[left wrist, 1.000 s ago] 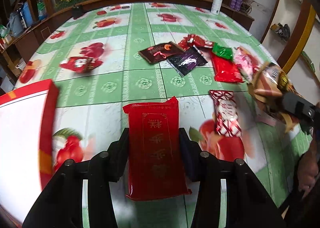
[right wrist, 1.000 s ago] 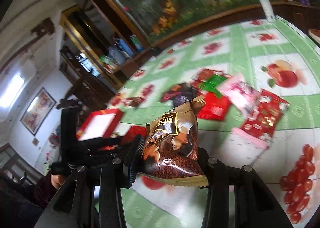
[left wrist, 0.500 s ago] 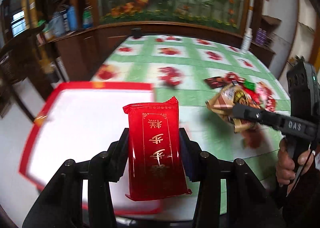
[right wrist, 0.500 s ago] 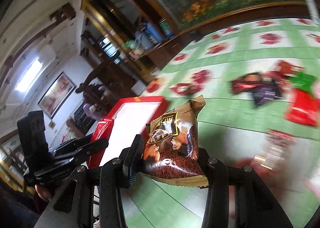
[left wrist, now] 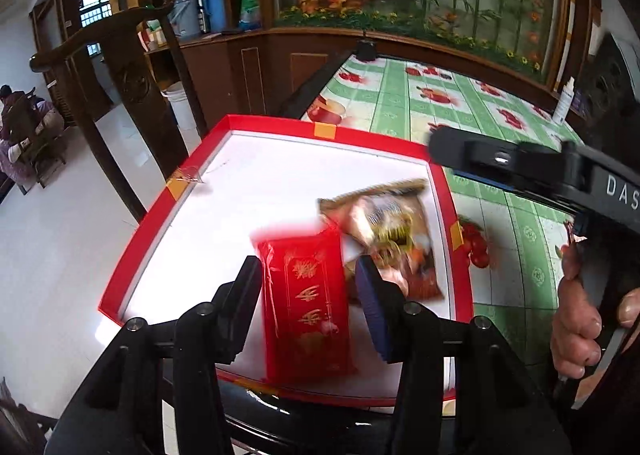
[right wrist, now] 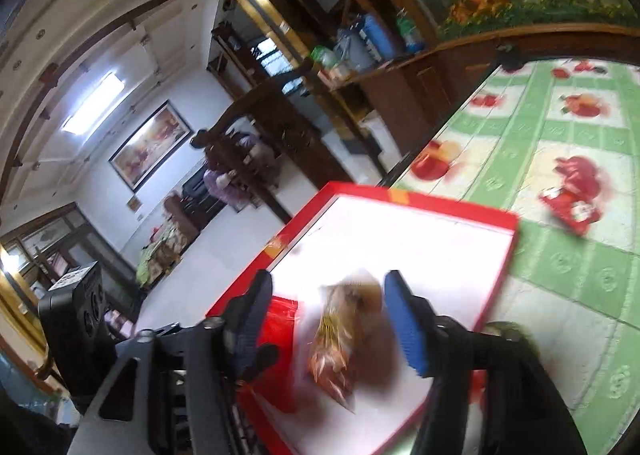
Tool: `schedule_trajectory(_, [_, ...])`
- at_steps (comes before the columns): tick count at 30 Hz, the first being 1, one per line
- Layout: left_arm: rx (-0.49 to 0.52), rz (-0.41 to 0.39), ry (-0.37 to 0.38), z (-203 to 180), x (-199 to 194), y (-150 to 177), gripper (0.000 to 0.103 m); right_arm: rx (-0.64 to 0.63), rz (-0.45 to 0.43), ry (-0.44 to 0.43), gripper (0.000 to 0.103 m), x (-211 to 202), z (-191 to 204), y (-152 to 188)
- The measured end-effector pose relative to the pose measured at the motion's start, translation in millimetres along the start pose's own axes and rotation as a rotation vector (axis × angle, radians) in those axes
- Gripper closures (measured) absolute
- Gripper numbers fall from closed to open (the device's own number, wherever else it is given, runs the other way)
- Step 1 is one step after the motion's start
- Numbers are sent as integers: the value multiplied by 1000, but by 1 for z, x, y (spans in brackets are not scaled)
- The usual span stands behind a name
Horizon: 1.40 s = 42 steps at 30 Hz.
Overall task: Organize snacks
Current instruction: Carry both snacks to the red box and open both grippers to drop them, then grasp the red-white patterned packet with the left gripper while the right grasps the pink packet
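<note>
1. Task barely begun: two packets sit over the red-rimmed tray [left wrist: 132,251]; at least one red snack [right wrist: 572,211] waits on the tablecloth [right wrist: 580,287] at 2 o'clock.
2. Left gripper [left wrist: 312,295] jaws spread, red packet [left wrist: 308,307] loose between them.
3. Right gripper [right wrist: 332,315] open; brown packet [right wrist: 344,335] blurred, apparently dropping at the tray's 4 o'clock.

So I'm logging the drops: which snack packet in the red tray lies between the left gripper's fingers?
The red packet with gold lettering, between the open left gripper fingers. The brown packet lies beside it, toward the tray's right wall.
</note>
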<state>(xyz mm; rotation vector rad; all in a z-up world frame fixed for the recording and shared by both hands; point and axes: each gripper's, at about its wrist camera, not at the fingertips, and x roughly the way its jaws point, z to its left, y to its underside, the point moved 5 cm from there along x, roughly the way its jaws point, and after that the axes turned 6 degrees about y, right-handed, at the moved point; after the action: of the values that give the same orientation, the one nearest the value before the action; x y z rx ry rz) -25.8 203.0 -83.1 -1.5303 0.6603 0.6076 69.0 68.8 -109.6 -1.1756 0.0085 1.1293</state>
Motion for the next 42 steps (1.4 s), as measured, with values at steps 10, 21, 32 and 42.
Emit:
schedule_trajectory(10, [168, 34, 182, -99, 2, 4, 43, 213, -226, 288, 39, -147, -139, 20])
schedule_trajectory(21, [299, 143, 337, -233, 37, 5, 39, 513, -434, 513, 29, -332, -273, 87])
schedule_trajectory(32, [362, 222, 336, -320, 75, 4, 40, 577, -334, 525, 29, -328, -294, 99])
schedule_trajectory(42, [344, 213, 274, -327, 103, 9, 40, 564, -317, 549, 29, -326, -291, 99])
